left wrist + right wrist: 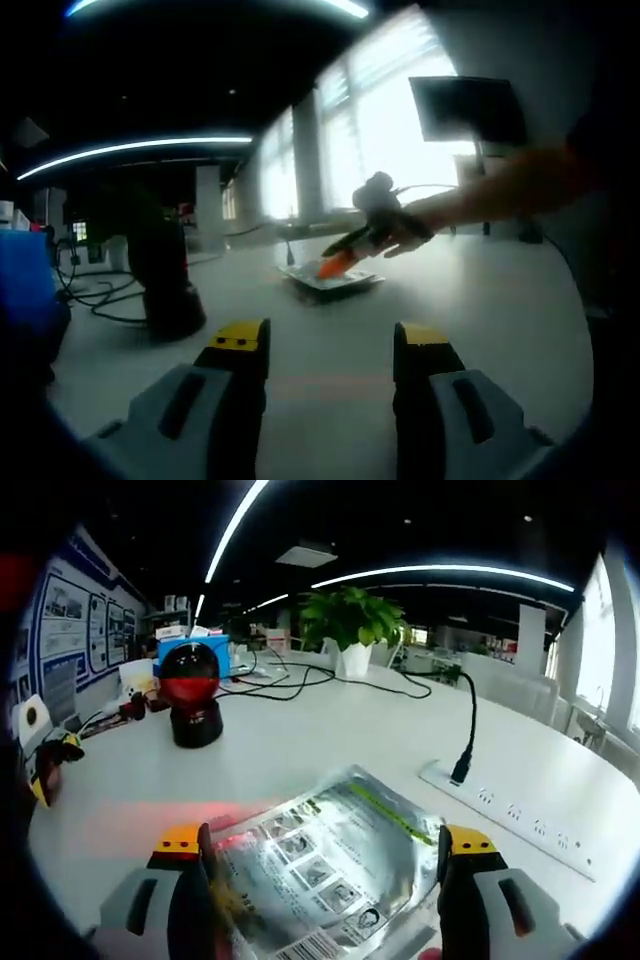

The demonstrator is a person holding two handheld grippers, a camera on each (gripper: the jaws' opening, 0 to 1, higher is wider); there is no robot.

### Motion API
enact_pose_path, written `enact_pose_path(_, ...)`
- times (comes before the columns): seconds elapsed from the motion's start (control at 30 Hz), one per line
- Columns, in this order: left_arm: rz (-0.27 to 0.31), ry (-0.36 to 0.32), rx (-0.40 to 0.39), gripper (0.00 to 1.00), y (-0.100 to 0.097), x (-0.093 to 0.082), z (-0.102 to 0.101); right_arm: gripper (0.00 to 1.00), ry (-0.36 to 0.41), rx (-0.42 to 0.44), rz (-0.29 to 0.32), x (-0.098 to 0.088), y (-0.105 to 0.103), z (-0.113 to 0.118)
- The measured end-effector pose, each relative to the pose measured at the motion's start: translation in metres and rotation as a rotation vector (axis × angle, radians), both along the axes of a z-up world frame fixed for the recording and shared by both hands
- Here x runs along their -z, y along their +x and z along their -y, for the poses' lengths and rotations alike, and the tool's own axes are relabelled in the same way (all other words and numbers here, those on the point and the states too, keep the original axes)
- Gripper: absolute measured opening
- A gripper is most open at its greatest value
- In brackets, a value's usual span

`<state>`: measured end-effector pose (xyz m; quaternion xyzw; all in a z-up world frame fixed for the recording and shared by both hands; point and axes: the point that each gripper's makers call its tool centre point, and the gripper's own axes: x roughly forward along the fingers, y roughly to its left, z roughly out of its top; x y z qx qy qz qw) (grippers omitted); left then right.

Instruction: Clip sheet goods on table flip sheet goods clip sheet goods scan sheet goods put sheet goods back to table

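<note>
A silver foil packet (345,815) with printed pictures lies flat on the white table (330,730), and in the left gripper view it is a small grey sheet (335,283) further off. My right gripper (322,845) is open wide, one yellow-tipped jaw on each side of the packet. From the left gripper view that right gripper (345,260), held by a hand, hovers right over the packet with an orange tip showing. My left gripper (330,345) is open above bare table, nothing between its jaws. A red glow lies on the packet's near left corner.
A red and black scanner (195,708) stands on the table left of the packet, seen dark in the left gripper view (165,275). A white power strip (520,815) with a black plug lies at the right. A potted plant (350,630), cables and a blue box (195,645) stand at the back.
</note>
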<state>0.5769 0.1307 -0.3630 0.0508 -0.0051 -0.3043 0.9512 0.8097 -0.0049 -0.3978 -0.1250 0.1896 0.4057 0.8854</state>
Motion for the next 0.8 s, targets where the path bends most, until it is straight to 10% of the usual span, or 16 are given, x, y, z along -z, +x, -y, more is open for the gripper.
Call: enact_pose_path(0.8,0.004,-0.003,0.000,0.42,-0.001,-0.002,0.001,0.89,0.030,0.027,-0.116,0.023,-0.014,-0.002)
